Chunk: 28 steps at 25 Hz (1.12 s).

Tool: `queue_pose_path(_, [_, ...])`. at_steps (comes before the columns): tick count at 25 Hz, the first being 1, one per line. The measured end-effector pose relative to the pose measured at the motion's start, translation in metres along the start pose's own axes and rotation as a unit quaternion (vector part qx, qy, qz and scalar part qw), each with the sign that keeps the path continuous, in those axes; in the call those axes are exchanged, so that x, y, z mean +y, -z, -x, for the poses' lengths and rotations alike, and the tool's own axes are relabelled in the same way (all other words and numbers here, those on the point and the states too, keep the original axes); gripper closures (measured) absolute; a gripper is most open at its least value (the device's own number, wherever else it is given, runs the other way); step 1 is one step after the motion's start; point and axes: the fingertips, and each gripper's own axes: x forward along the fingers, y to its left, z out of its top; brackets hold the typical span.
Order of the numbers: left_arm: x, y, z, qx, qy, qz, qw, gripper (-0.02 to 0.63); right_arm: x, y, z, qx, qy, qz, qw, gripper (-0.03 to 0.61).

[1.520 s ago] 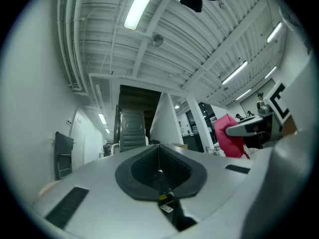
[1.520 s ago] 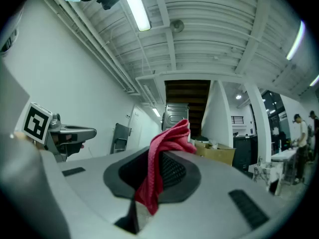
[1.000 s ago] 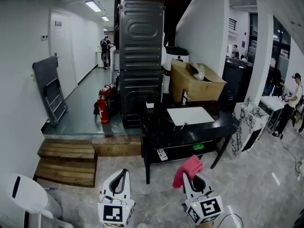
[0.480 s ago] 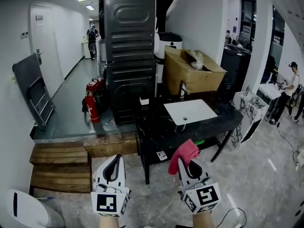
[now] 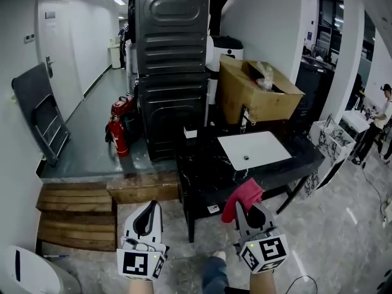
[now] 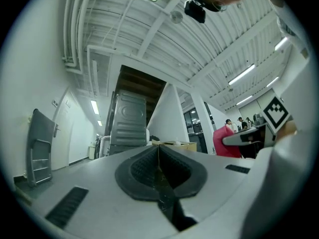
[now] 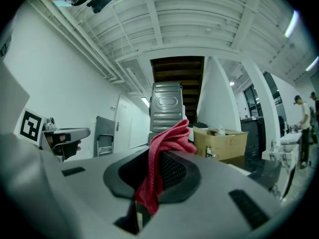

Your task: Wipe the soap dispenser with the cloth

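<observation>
My right gripper (image 5: 250, 208) is shut on a red cloth (image 5: 241, 199), which sticks up and to the left of its jaws just in front of the black counter (image 5: 202, 176). In the right gripper view the cloth (image 7: 162, 168) hangs pinched between the dark pads. The left gripper (image 5: 148, 206) is shut and empty, left of the counter's near corner; its pads (image 6: 149, 163) meet with nothing between them. A white sink (image 5: 254, 150) is set in the counter, with a small metal fixture (image 5: 245, 117) at its back edge. I cannot pick out a soap dispenser for sure.
Behind the counter stand stacked dark machines (image 5: 171, 60) and an open cardboard box (image 5: 257, 94). Red fire extinguishers (image 5: 117, 133) and wooden steps (image 5: 76, 216) lie to the left, a folded chair (image 5: 37, 118) leans on the wall. A marbled panel (image 5: 327, 146) leans at right. My shoe (image 5: 214, 271) shows below.
Both grippers have come forward together toward the counter, which now looks closer and larger. The cloth stays pinched in the right gripper. A shoe has come into view at the bottom.
</observation>
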Motion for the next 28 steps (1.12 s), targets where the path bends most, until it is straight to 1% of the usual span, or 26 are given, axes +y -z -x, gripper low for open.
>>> queue_pose_path(4, [0.004,0.012,-0.041,-0.014,0.01,-0.012,0.9998,0.6,-0.026,0.01,-0.047,-0.002,-0.017,-0.005,1.0,0.525])
queue_pose_path(6, [0.006,0.02,-0.069,-0.013,0.009,-0.007,0.9999,0.6,-0.044,0.015,-0.072,-0.001,-0.023,-0.012,1.0,0.525])
queue_pose_path(7, [0.007,0.025,-0.084,-0.008,0.002,-0.007,0.9999,0.6,-0.055,0.016,-0.084,-0.002,-0.026,-0.016,1.0,0.525])
queue_pose_path(11, [0.014,0.041,-0.148,0.005,-0.033,-0.037,0.9988,0.6,-0.1,0.018,-0.137,-0.007,-0.037,-0.032,0.999,0.525])
queue_pose_path(17, [0.013,0.07,-0.241,0.035,-0.038,-0.031,0.9982,0.601,-0.163,0.019,-0.209,-0.009,-0.055,-0.031,0.998,0.525])
queue_pose_path(21, [0.014,0.088,-0.294,0.041,-0.046,-0.01,0.998,0.601,-0.201,0.026,-0.249,-0.003,-0.065,-0.032,0.997,0.525])
queue_pose_path(24, [0.011,0.103,-0.328,0.053,-0.045,-0.008,0.9975,0.601,-0.221,0.036,-0.273,0.005,-0.071,-0.035,0.997,0.525])
queue_pose_path(28, [0.012,0.124,-0.362,0.074,-0.039,-0.012,0.9964,0.601,-0.234,0.05,-0.295,0.018,-0.079,-0.04,0.996,0.525])
